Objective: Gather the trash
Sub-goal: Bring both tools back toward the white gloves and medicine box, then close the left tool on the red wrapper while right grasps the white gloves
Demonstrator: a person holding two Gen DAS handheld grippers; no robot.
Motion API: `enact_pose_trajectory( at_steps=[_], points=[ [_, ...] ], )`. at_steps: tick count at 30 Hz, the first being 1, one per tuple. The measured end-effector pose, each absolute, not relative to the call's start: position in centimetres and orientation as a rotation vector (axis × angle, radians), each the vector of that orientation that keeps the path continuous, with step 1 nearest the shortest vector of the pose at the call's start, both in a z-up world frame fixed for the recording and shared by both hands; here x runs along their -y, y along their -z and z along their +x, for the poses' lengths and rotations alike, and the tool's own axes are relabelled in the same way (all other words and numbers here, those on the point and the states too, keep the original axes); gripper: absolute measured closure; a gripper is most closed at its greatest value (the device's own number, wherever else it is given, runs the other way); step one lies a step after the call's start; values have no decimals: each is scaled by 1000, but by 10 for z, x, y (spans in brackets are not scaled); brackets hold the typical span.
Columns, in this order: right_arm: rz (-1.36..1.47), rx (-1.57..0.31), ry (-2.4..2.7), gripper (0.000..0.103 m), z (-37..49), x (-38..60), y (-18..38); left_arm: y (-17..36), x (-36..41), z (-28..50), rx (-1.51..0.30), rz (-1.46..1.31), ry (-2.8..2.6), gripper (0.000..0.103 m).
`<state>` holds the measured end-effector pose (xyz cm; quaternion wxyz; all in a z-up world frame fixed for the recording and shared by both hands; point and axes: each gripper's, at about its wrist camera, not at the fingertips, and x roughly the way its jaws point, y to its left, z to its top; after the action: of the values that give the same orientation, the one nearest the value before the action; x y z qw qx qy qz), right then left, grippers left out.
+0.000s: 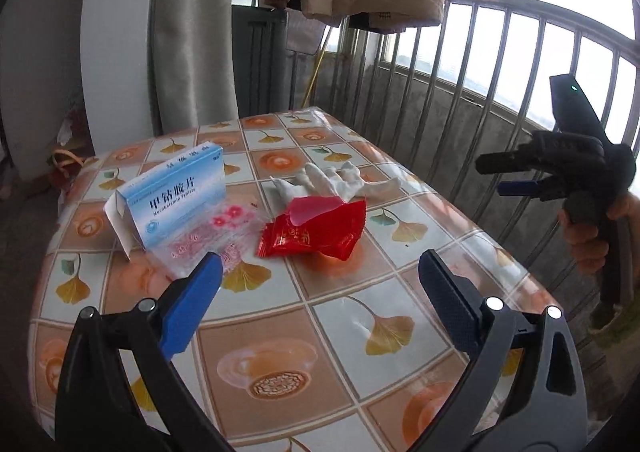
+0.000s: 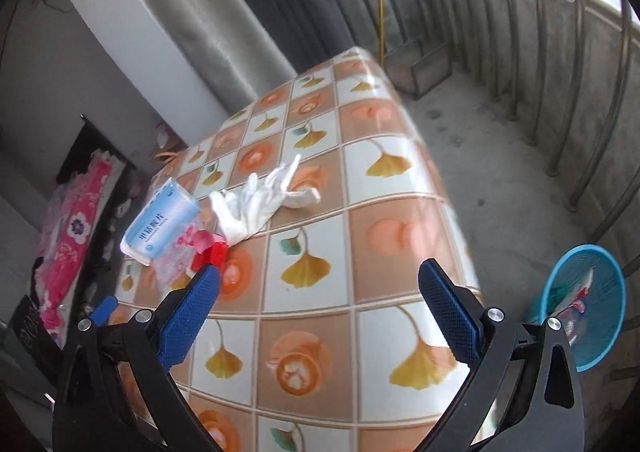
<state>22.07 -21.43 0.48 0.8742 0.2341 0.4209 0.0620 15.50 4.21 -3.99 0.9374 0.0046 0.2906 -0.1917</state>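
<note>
Now hovering wide open and empty over the near table (image 1: 320, 332) edge, left gripper (image 1: 320, 288) nearer, facing the red wrapper (image 1: 316, 230) ahead.

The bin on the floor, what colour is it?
Light blue bin, a mesh basket, best seen in the right wrist view.

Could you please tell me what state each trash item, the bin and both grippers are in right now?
medicine box: on the table, end flap open.
clear plastic wrapper: flat, against the box.
red wrapper: crumpled, torn open.
white glove: crumpled, lying loose.
blue basket: on the floor, trash already inside.
left gripper: open, empty.
right gripper: open, empty.
</note>
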Motion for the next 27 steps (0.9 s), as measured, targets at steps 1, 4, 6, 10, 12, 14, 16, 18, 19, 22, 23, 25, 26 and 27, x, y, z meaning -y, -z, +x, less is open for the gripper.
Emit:
enact_pose_trajectory(
  at_steps=[1,4,6,10,12,14,16,18,19,22,23,25,26,27],
  points=[
    [515,-904,-142,7,231,212,0,40,-38,157,-582,37,393,9],
    [618,-973,-171,12,263,211,19,40,-22,163,-561,108,396,9],
    [674,-1013,-171,17,282,213,31,41,-11,169,-551,148,400,9],
    [660,-1039,-90,28,311,212,44,46,12,184,-555,203,425,14],
    [649,-1045,-84,34,323,210,48,51,22,193,-574,220,427,22],
    [606,-1049,-80,41,335,206,50,58,29,203,-603,226,421,30],
    [541,-1055,-86,52,341,196,50,65,34,215,-640,221,408,38],
    [485,-1066,-100,65,345,186,50,72,35,225,-682,204,394,49],
    [464,-1069,-101,73,346,182,51,75,34,229,-702,186,390,58],
    [438,-1077,-106,96,344,179,55,80,25,236,-745,120,392,83],
    [444,-1073,-115,96,341,181,56,81,21,236,-756,98,395,92],
    [440,-1072,-122,98,334,182,56,81,15,235,-768,65,407,99],
    [436,-1072,-126,98,329,183,56,81,13,233,-770,59,409,100],
    [433,-1073,-132,98,324,185,55,80,10,230,-768,53,412,100]
  ],
)
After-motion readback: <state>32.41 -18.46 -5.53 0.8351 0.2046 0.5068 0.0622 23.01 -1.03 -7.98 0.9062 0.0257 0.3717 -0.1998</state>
